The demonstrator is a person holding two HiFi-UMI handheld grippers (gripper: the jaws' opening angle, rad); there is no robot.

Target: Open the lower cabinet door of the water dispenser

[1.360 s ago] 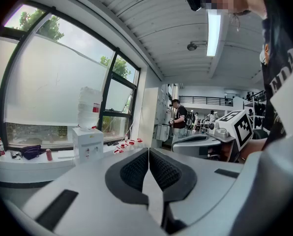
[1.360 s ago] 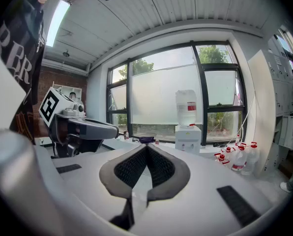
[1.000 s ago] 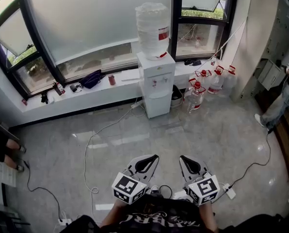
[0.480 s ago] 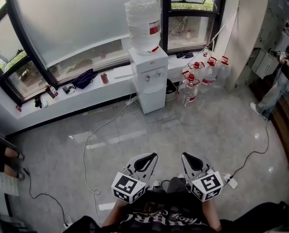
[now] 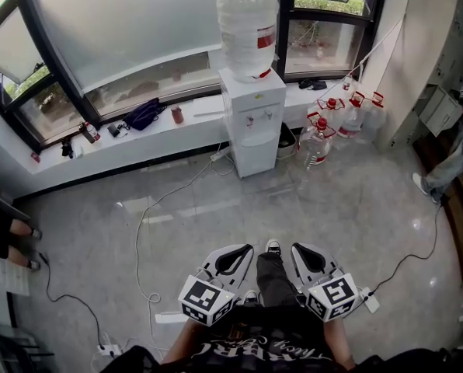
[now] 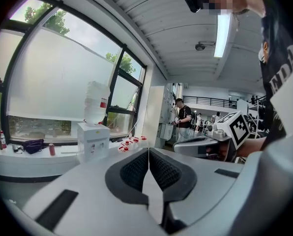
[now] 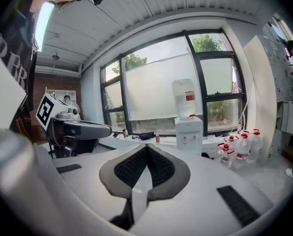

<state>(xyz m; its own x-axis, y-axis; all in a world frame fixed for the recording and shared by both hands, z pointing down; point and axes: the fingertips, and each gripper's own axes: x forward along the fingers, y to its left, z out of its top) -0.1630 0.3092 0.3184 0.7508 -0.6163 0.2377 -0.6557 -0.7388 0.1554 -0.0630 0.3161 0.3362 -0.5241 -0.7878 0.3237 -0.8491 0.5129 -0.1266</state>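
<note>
- The water dispenser stands on the floor at its far edge, against the window ledge, with a large bottle on top.
- Its lower cabinet door looks flat and closed, well apart from both grippers.
- Red-capped water jugs sit just beside it, toward the floor's right edge.
- A white cable trails across the floor.
- Left gripper – jaws pressed together, nothing between them.
- Right gripper – jaws likewise together and empty, at the floor's near edge.
</note>
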